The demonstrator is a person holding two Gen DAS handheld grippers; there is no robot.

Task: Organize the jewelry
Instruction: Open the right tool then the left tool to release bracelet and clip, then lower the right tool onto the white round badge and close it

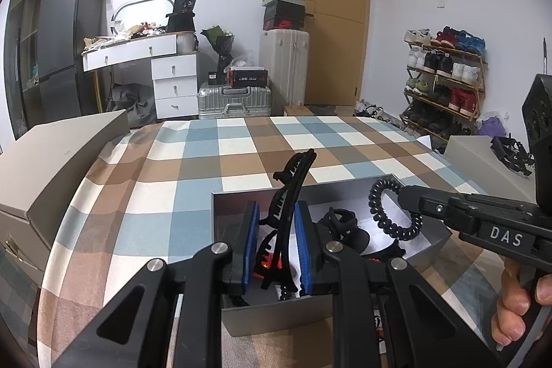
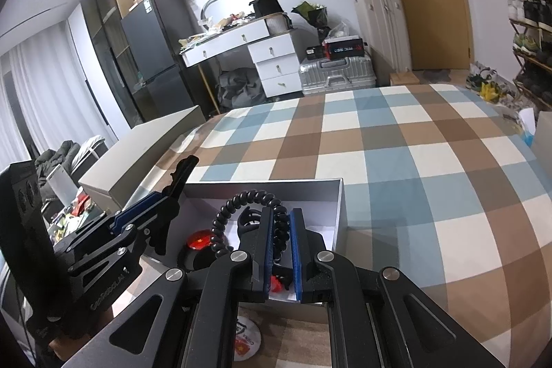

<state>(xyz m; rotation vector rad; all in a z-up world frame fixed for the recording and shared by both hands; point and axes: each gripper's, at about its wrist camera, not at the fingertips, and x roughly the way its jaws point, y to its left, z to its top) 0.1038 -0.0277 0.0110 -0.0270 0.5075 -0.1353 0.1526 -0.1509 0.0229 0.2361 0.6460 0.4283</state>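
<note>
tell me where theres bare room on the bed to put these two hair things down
The checked bedspread is bare from the open grey box out to its far edge. The white floor of the box's far right corner is also free. The box's near half is crowded with a black clip and a red badge.

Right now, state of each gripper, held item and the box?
left gripper: shut on the black hair claw clip, held above the box
right gripper: shut on the black spiral hair tie
grey box: open, no lid on, items inside
wooden door: closed
</note>
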